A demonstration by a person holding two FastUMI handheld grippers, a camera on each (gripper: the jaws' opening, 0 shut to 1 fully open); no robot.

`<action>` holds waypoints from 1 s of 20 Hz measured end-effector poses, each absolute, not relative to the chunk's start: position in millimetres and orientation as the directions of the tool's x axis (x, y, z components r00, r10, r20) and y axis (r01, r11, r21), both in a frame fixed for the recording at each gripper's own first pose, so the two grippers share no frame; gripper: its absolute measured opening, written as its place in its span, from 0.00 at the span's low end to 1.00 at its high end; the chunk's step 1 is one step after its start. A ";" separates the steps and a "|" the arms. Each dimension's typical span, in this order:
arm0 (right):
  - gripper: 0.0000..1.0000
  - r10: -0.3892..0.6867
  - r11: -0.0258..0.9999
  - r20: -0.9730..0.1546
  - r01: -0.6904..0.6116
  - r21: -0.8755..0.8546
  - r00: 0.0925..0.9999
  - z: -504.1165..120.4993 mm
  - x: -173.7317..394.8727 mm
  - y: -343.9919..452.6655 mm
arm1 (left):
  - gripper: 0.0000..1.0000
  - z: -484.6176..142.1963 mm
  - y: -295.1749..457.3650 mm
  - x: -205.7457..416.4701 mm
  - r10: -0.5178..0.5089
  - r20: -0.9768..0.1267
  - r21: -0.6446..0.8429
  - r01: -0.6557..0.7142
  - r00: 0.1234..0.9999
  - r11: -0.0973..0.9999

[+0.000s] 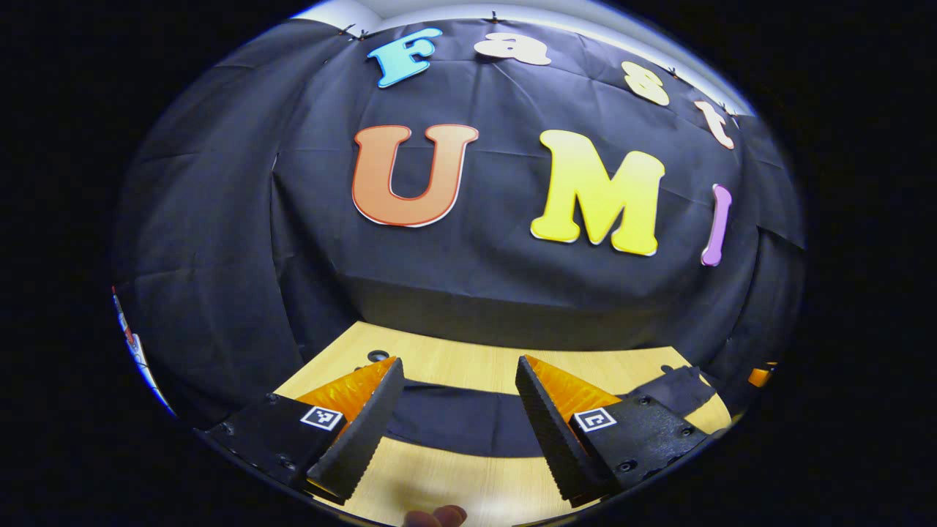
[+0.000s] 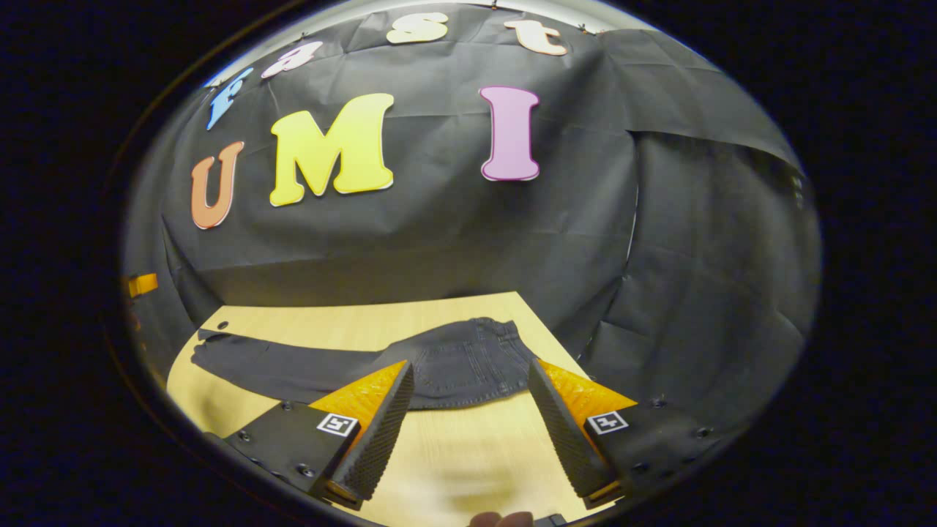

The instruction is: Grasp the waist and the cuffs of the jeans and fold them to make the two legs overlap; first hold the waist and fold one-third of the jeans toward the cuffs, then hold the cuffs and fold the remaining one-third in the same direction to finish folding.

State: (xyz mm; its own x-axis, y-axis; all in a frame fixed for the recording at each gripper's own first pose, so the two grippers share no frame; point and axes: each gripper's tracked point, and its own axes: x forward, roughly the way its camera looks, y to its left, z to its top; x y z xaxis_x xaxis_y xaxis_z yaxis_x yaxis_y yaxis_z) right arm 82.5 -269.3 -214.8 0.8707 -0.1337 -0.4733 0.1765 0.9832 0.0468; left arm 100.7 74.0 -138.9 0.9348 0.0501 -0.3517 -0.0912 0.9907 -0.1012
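Dark jeans [image 2: 439,362] lie flat on the wooden table [image 2: 351,318], waist toward the right edge and a leg stretching left to its cuff [image 2: 208,351]. In the right gripper view my right gripper [image 2: 468,417] is open, hovering just short of the waist part with nothing between its fingers. In the left gripper view the jeans [image 1: 461,421] show as a dark band running across the table [image 1: 468,362], beyond the fingertips. My left gripper [image 1: 457,417] stands open above the table, holding nothing.
The black cloth wall rises close behind the table's far edge and on both sides. A small dark hole [image 1: 378,356] sits in the tabletop at the far left. A fingertip [image 1: 438,516] of the holding hand shows at the bottom.
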 end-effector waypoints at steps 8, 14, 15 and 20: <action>0.94 -0.151 0.904 -0.577 0.349 0.248 0.802 -288.3 112.3 -323.5 | 0.99 -140.7 42.3 83.9 0.035 -0.421 -0.112 -0.090 0.906 0.990; 0.99 -0.152 0.777 -0.653 0.498 0.385 0.742 -382.1 181.8 -374.8 | 0.98 -140.2 32.2 84.0 0.078 -0.459 -0.055 -0.115 0.885 0.992; 0.94 -0.147 0.765 -0.662 0.509 0.395 0.735 -392.8 188.0 -378.2 | 0.99 -141.8 29.9 83.3 0.083 -0.468 -0.050 -0.120 0.880 0.992; 0.99 -0.153 0.717 -0.677 0.552 0.425 0.720 -425.3 219.9 -390.8 | 0.99 -155.0 27.7 83.6 0.111 -0.509 -0.021 -0.141 0.853 0.990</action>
